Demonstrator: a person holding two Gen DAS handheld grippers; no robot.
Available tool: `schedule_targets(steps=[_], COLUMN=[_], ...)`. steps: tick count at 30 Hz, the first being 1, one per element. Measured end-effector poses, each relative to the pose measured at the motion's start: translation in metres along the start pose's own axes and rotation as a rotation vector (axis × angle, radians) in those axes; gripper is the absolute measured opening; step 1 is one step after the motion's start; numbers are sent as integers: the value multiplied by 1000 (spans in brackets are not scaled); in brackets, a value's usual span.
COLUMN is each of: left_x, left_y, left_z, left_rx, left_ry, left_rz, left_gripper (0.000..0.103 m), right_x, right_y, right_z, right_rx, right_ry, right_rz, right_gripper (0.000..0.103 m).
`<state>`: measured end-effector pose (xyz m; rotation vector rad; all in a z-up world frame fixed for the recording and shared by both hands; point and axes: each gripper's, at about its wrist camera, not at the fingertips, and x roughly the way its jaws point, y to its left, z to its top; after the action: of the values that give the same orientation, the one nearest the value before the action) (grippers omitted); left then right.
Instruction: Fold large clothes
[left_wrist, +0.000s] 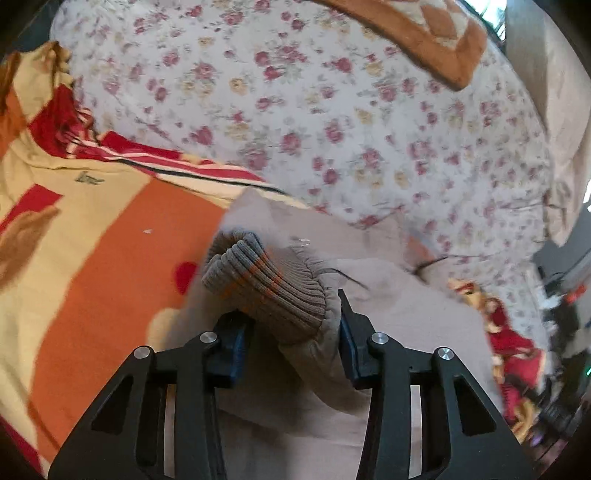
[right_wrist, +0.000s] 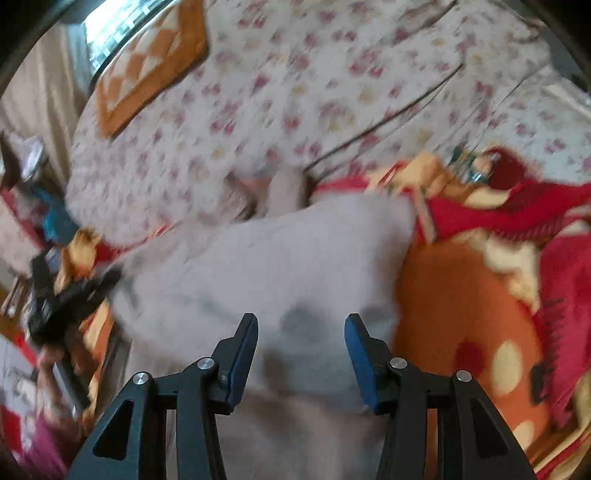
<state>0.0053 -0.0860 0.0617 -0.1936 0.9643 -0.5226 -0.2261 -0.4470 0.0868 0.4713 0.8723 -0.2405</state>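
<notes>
While a grey garment (left_wrist: 388, 314) lies spread on an orange, cream and red blanket (left_wrist: 92, 258) over a bed, its ribbed cuff (left_wrist: 266, 280) is caught between the fingers of the left gripper (left_wrist: 291, 332). The sleeve end is bunched between the two blue pads (left_wrist: 347, 343), the jaws drawn partway in and pinching the cloth just behind the ribbing. Beyond it, a floral quilt (left_wrist: 332, 110) covers the rest of the bed, and a brown-bordered cushion (left_wrist: 424, 40) is seen at the far end.

From the right wrist, the right gripper (right_wrist: 301, 343) is shown with its jaws parted above the pale body of the garment (right_wrist: 277, 258); no cloth is seen pressed between its pads, though the view is blurred by motion.

The step in hand is judged to be the folding of the sleeve across the body. It is best done with the cuff held firmly behind the thick ribbing, so that it is not slipped out, and with the sleeve carried low and flat over the torso. A free edge or shoulder should be taken by the right gripper, so that the body is kept from being dragged along and creases are avoided.
</notes>
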Motion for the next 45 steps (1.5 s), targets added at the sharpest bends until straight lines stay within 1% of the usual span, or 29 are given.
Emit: schedule_targets(steps=[2, 4, 5, 6, 7, 8, 10, 11, 13, 14, 15, 17, 18, 19, 20, 23, 25, 28, 29, 31, 32, 35, 39, 40, 41, 42, 43, 44, 45], left_x=[11, 19, 19, 19, 18, 17, 13, 11, 6, 4, 1, -5, -9, -13, -17, -32, -42, -49, -50, -49, -48, -43, -33, -31, -28, -26, -23, -22, -20], left_y=[0, -2, -3, -4, -5, -6, -8, -9, -9, -9, -9, -9, -9, -8, -8, -6, -7, -8, -7, -8, -8, -11, -14, -14, -15, -15, -16, -16, -16], left_z=[-7, -13, -14, -15, -16, -16, -15, -15, -15, -15, -16, -18, -20, -22, -25, -33, -37, -39, -40, -43, -44, -49, -50, -49, -49, -48, -47, -46, -46], left_rx=[7, 24, 34, 44, 51, 55, 64, 67, 74, 78, 82, 96, 103, 110, 115, 130, 143, 132, 126, 119, 120, 143, 162, 163, 165, 167, 168, 166, 163], left_ry=[33, 44, 44, 46, 48, 50, 51, 48, 35, 30, 24, 6, -2, -10, -17, -47, -71, -90, -83, -62, -57, -45, -28, -26, -22, -16, -9, -6, -4], left_rz=[24, 50, 55, 58, 56, 52, 50, 55, 69, 76, 82, 93, 103, 111, 117, 136, 143, 139, 134, 121, 120, 134, 138, 138, 139, 138, 136, 135, 132], left_gripper=[40, 40, 40, 41, 46, 53, 61, 63, 63, 63, 63, 63, 63, 63, 63, 63, 63, 63, 63, 63, 63, 63, 63, 63, 63, 63, 63, 63, 63], right_x=[13, 32, 50, 64, 76, 81, 67, 56, 35, 23, 17, 17, 21, 24, 23, 4, -15, -27, -25, -17, -10, 23, 68, 77, 84, 85, 84, 79, 73], right_y=[-1, -1, -1, -4, -8, -13, -15, -13, -8, -1, 3, 13, 14, 13, 5, -9, -9, -13, -16, -21, -23, -34, -61, -67, -71, -70, -66, -61, -59], right_z=[14, 21, 21, 21, 20, 18, 17, 16, 11, 3, -3, -21, -30, -36, -40, -36, -37, -31, -28, -17, -12, 8, 34, 38, 40, 42, 45, 48, 50], right_rx=[4, -17, -40, -47, -44, -28, -11, -6, -17, -48, -79, -153, -188, -204, -187, -92, -88, -56, -31, 13, 25, 57, 158, 179, 193, 172, 136, 95, 67], right_ry=[-23, -19, 3, 32, 67, 78, 57, 49, 31, 19, 19, 42, 53, 52, 45, 48, 4, -34, -36, -37, -30, 29, 101, 116, 123, 107, 102, 92, 69], right_rz=[-61, -115, -197, -245, -268, -268, -280, -278, -233, -199, -189, -207, -240, -267, -273, -248, -221, -232, -237, -222, -212, -204, -176, -159, -151, -167, -162, -154, -168], right_gripper=[47, 47, 47, 45, 45, 45, 45, 45, 45, 45, 46, 46, 47, 54, 57, 58, 58, 60, 61, 76, 78, 79, 79, 76, 67, 30, 9, 9, 7])
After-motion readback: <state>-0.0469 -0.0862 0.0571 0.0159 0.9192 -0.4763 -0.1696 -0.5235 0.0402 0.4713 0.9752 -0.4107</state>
